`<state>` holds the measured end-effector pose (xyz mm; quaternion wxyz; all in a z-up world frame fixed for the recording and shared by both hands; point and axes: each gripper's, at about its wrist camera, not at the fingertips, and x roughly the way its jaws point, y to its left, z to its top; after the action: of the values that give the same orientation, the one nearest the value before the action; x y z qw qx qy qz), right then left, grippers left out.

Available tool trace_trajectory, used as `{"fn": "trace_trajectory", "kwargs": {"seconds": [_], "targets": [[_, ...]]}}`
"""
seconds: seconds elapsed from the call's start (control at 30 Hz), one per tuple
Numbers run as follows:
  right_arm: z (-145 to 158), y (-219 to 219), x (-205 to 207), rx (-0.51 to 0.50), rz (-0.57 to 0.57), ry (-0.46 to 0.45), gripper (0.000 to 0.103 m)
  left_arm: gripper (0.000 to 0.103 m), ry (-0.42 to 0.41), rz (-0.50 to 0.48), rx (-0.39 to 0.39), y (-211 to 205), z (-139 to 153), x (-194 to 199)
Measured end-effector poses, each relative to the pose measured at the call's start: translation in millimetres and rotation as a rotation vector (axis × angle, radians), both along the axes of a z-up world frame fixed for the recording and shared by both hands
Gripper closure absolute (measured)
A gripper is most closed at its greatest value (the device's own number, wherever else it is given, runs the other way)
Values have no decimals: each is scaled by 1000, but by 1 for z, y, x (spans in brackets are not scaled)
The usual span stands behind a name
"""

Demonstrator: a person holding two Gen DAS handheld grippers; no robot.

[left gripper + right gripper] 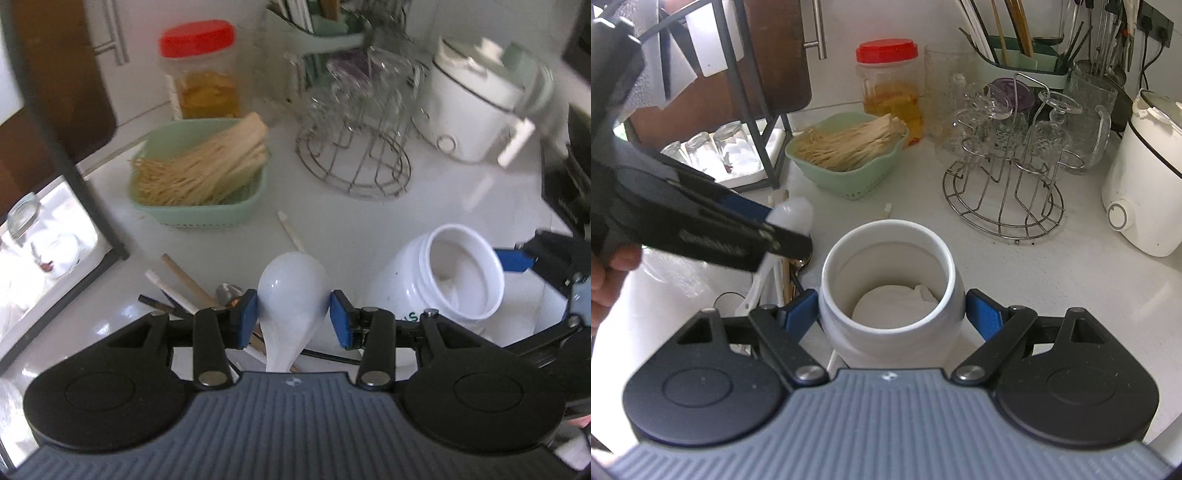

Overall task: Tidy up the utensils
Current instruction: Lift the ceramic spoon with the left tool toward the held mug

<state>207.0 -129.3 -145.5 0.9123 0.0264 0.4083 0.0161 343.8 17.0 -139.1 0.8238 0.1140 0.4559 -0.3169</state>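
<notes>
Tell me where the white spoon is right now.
The white spoon is clamped by its bowl in the left gripper, above the loose utensils, left of the white jar.

My left gripper point(293, 314) has its blue pads point(248, 314) against both sides of a white spoon's point(291, 291) bowl; the handle runs back under the gripper body. Under the spoon, chopsticks point(177, 280) lie loose on the white counter point(351, 229). To the right, a white jar point(443, 280) stands open-mouthed, with my right gripper point(546, 258) beside its rim. Farther off: a green basket point(207, 214) of pale sticks, a red-lidded jar point(201, 74), a wire rack point(354, 158) with glasses, blurred, and a white cooker point(476, 107).
</notes>
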Motion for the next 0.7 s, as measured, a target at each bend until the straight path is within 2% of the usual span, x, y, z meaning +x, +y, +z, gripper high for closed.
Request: {"fn": "trace_trajectory", "kwargs": {"seconds": [0.27, 0.7], "targets": [[-2, 5, -5, 0, 5, -16, 14, 55, -28, 59, -52, 13, 16, -14], [-3, 10, -10, 0, 28, -38, 14, 56, -41, 87, -98, 18, 36, -35]]}}
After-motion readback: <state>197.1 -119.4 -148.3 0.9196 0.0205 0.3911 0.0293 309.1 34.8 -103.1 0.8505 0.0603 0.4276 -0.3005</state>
